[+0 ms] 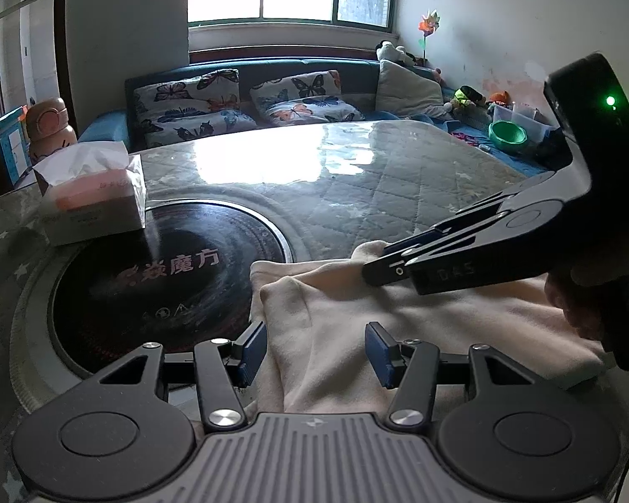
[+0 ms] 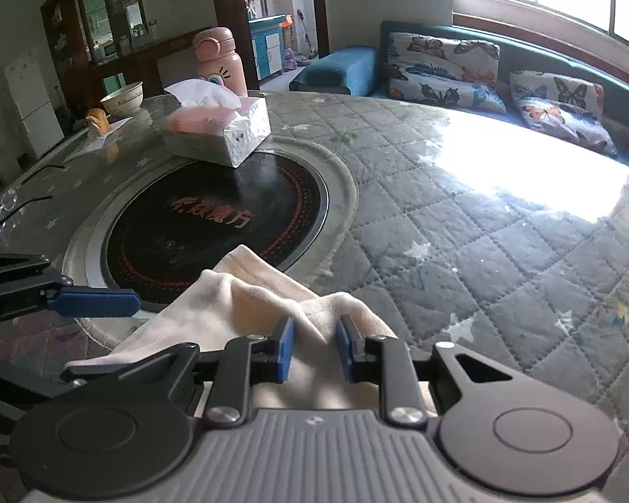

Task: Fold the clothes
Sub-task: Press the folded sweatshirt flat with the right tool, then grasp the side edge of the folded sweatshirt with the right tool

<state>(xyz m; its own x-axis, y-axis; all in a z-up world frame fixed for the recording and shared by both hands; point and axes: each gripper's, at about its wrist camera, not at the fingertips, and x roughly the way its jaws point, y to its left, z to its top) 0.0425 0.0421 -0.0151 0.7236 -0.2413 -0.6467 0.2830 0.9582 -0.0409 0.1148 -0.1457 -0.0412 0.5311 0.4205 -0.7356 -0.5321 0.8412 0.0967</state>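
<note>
A cream garment (image 1: pixel 356 327) lies bunched on the quilted table cover (image 1: pixel 356 193), its far edge overlapping the round black cooktop (image 1: pixel 159 268). In the left wrist view my left gripper (image 1: pixel 318 352) stands open just above the cloth, one pad at its left edge and one over it. My right gripper (image 1: pixel 375 270) comes in from the right, shut on the garment's far edge. In the right wrist view the right gripper (image 2: pixel 316 348) pinches a raised ridge of the garment (image 2: pixel 247 293) between its blue pads. A blue finger (image 2: pixel 92 302) of the left gripper shows at the left.
A tissue box (image 2: pixel 218 130) sits on the cooktop's (image 2: pixel 214 226) far rim, with a pink bottle (image 2: pixel 218 58) behind it. A bowl (image 2: pixel 121 98) and glasses (image 2: pixel 8 205) lie at the table's left. A sofa with butterfly cushions (image 1: pixel 193 105) runs behind the table.
</note>
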